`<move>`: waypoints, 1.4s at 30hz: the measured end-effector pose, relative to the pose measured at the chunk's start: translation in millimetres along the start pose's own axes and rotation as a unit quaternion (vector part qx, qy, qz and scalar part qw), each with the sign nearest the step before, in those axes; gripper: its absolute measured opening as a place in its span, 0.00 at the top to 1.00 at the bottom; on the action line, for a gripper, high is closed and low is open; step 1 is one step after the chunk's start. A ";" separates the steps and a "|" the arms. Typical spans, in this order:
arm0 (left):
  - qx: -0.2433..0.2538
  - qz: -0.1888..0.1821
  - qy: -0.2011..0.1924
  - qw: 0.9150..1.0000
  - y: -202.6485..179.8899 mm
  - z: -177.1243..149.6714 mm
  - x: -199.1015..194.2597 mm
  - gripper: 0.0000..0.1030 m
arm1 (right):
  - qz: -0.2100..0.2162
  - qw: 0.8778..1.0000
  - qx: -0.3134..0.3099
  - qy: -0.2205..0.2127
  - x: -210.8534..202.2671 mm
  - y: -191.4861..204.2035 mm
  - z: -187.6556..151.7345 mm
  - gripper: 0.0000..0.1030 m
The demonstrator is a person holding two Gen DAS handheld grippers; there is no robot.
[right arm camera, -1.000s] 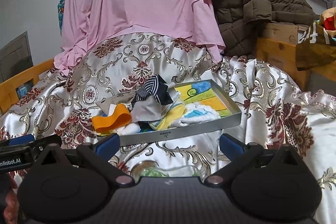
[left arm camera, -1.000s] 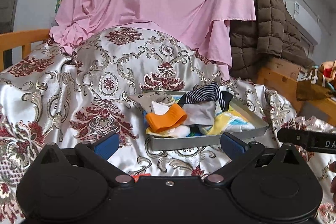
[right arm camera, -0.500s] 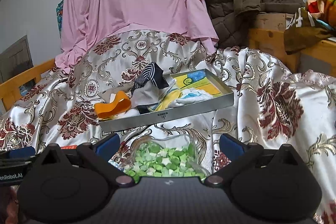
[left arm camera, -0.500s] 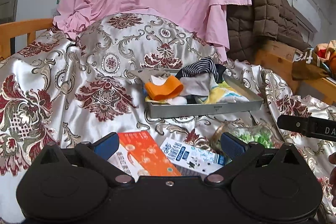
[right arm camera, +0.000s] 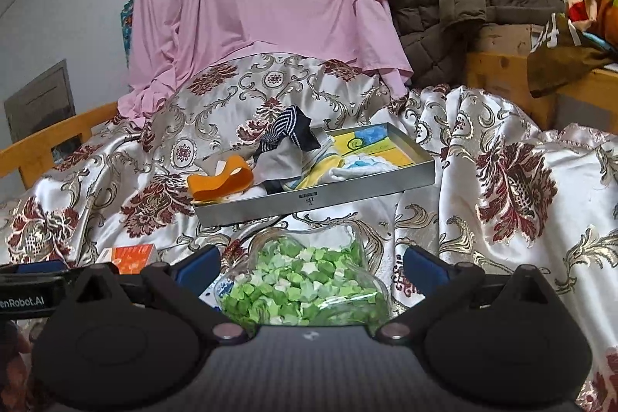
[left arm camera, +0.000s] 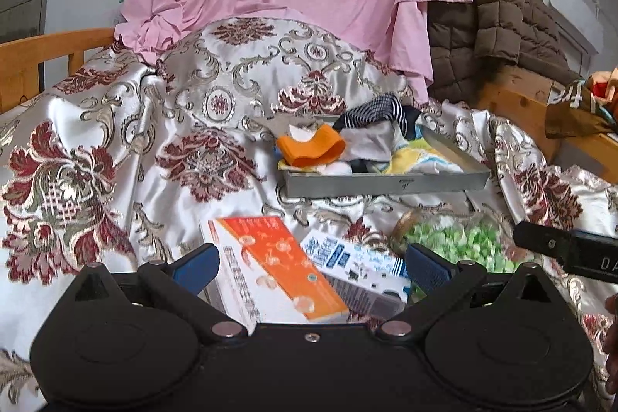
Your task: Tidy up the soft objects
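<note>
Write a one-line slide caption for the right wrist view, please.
Open right gripper above a clear bag of green paper stars, facing a grey tray of socks on patterned satin.

At nine o'clock in your right wrist view the left gripper point(right arm camera: 27, 290) reads "enRobot.AI", at three o'clock in your left wrist view the right gripper point(left arm camera: 579, 253) shows "DA", and all other print is illegible.

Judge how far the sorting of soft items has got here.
Done: an orange fabric band, a striped navy sock and other soft pieces lie heaped in the grey metal tray. In hand: nothing; left gripper and right gripper are open. Left: the heap is untidy.
</note>
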State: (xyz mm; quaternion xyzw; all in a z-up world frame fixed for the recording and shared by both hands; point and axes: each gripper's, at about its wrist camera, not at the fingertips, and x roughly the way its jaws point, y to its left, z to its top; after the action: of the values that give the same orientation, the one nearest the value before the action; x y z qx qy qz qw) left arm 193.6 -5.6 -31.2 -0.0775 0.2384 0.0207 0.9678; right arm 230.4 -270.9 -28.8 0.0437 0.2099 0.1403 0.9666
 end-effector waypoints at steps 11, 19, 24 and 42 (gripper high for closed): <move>0.004 0.012 0.016 1.000 -10.3 -10.9 -11.1 0.01 | 0.012 1.000 -0.007 0.012 -8.9 -4.6 -13.7 0.00; -0.025 0.048 0.005 0.999 -10.9 -12.7 -34.1 0.01 | 0.023 1.000 -0.006 0.001 -30.9 -7.9 -16.0 0.00; -0.028 0.056 -0.001 0.998 -17.9 -17.2 -55.2 0.01 | 0.032 0.999 -0.004 0.002 -50.9 -5.6 -12.4 0.00; -0.018 0.035 -0.022 0.999 -22.4 -19.6 -75.4 0.01 | 0.009 1.000 0.012 -0.018 -70.4 -10.3 -18.4 0.00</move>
State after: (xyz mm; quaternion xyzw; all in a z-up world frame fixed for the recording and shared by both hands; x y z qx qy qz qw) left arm 119.6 -31.1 -10.2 -0.0863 0.2194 0.0602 0.9699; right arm 163.9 -300.7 -19.4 0.0596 0.1938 0.1458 0.9683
